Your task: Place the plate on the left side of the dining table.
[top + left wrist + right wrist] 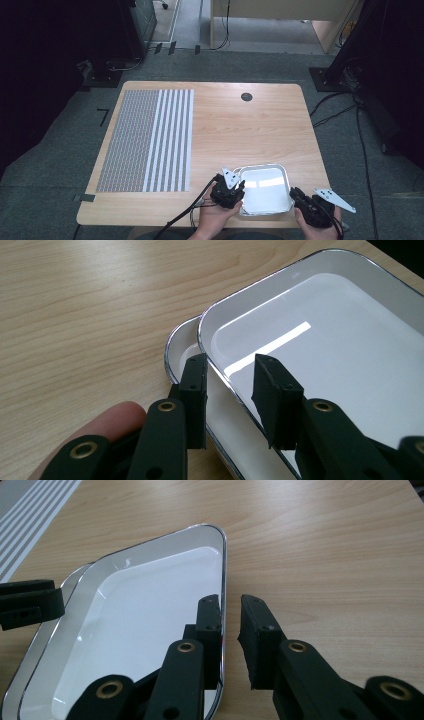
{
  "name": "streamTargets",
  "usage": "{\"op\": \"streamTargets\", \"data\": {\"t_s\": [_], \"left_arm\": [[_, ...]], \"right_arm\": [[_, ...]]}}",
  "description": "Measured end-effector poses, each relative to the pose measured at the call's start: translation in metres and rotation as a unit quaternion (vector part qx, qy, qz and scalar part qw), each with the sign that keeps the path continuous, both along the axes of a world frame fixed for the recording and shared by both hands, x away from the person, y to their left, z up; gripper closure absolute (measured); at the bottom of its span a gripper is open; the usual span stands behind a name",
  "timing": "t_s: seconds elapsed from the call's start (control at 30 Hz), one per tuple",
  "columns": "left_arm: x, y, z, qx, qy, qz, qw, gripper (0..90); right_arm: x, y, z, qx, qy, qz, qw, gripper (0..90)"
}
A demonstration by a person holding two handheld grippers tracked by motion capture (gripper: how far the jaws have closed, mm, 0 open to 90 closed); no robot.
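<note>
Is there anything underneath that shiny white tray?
Yes: a second tray lies under the top tray, its rim peeking out at one corner. The top tray covers the rest, so its contents cannot be seen.

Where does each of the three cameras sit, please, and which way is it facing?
High view: fixed above the person's side, looking forward and down on the wooden table; forearms, left tongs and right tongs enter at the bottom.
Left gripper view: rides the left tongs, looking along its black jaws, which straddle the upper tray's rim; a fingertip shows.
Right gripper view: rides the right tongs, jaws either side of that tray's edge.
Shared: all show the stacked white trays and the table.
</note>
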State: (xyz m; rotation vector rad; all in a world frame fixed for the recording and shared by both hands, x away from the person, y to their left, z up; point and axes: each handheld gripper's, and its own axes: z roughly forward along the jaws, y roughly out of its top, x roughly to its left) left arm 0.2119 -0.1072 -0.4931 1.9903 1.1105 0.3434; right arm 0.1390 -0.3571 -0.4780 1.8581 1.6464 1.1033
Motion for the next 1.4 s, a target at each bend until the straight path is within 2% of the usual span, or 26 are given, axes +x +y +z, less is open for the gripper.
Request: {"op": "streamTargets", "data": {"t_s": [0.1,0.23,0.33,0.43,0.6,0.77,0.87,0.9,0.93,1.13,1.4], "left_arm": [[0.000,-0.002,-0.003,0.009,-0.004,0.002,0.9999,67.7],[0.000,-0.003,-0.003,0.011,-0.010,0.006,0.9999,68.2],[0.000,-0.002,-0.004,0.011,-0.011,0.002,0.9999,69.5],[0.001,0.000,-0.002,0.007,-0.003,0.000,1.0000,69.6],[0.003,0.000,-0.002,0.000,-0.002,0.005,1.0000,66.9],[0.004,-0.002,-0.003,-0.002,0.001,0.007,1.0000,66.4],[0.004,-0.003,-0.003,-0.005,0.007,0.005,1.0000,65.5],[0.005,-0.003,-0.003,-0.009,0.008,0.005,0.9999,65.0],[0.005,-0.004,-0.002,-0.010,0.007,0.005,0.9999,64.9],[0.010,-0.004,-0.002,-0.025,0.022,0.012,0.9994,65.1],[0.012,-0.008,0.002,-0.024,0.020,0.012,0.9994,70.8]], "right_arm": [[0.002,0.001,-0.003,0.001,0.010,0.003,0.9999,80.3],[0.004,0.005,-0.006,0.000,0.020,0.009,0.9998,80.9],[0.006,0.006,-0.010,0.000,0.033,0.005,0.9995,86.7],[0.007,0.004,-0.011,0.017,0.033,0.002,0.9993,88.8],[0.007,-0.003,-0.015,0.074,0.037,-0.012,0.9965,89.3],[0.005,-0.002,-0.015,0.070,0.034,-0.019,0.9968,89.5],[0.006,-0.003,-0.016,0.079,0.036,-0.020,0.9961,89.5],[0.006,-0.006,-0.017,0.094,0.038,-0.021,0.9947,89.5],[0.006,-0.006,-0.017,0.097,0.039,-0.021,0.9943,89.5],[0.007,-0.008,-0.019,0.104,0.039,-0.018,0.9936,89.7],[0.006,-0.009,-0.020,0.110,0.039,-0.017,0.9930,89.8]]}}
